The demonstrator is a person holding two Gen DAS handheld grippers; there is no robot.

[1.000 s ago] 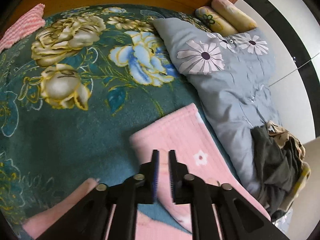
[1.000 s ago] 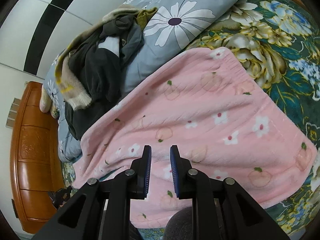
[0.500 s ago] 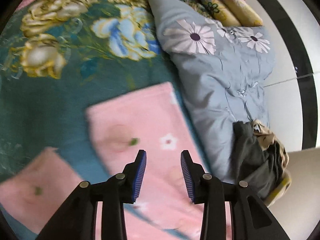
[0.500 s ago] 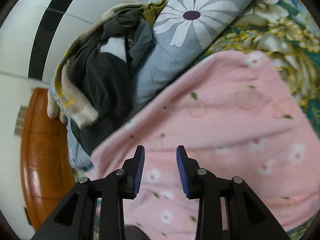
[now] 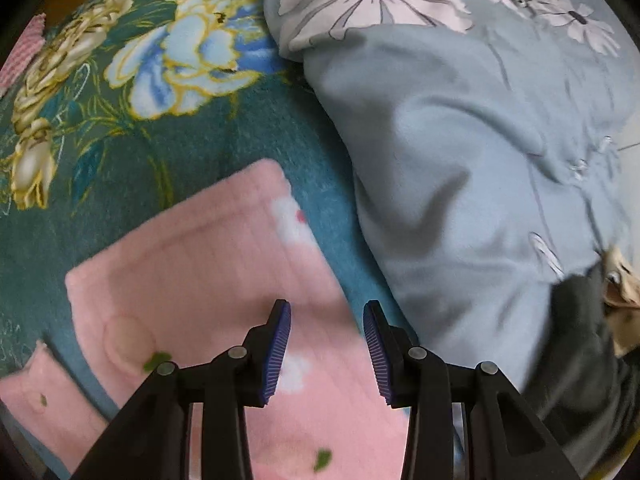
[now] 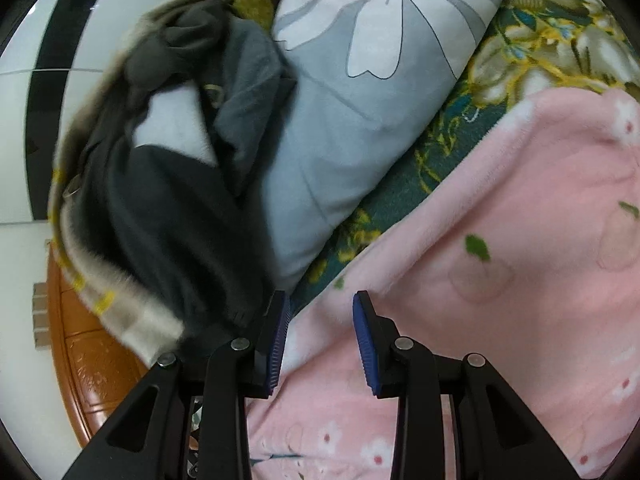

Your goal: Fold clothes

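A pink fleece garment [image 5: 208, 280] printed with white flowers and peaches lies spread on the teal floral bedspread [image 5: 120, 160]. My left gripper [image 5: 326, 344] hovers open over its upper right part, nothing between the blue pads. In the right wrist view the same pink garment [image 6: 500, 280] fills the lower right. My right gripper [image 6: 318, 340] stands open above its left edge, close to the dark clothes pile, and holds nothing.
A grey-blue duvet [image 5: 460, 160] with big daisy prints runs along the garment's side. On it sits a heap of dark grey and beige clothes [image 6: 160, 208]. A brown wooden bed frame [image 6: 80, 352] and a white tiled wall [image 6: 24, 140] lie beyond.
Both grippers went from nearly shut to wide open. Both moved forward and lower over the pink garment, toward the duvet and the clothes pile.
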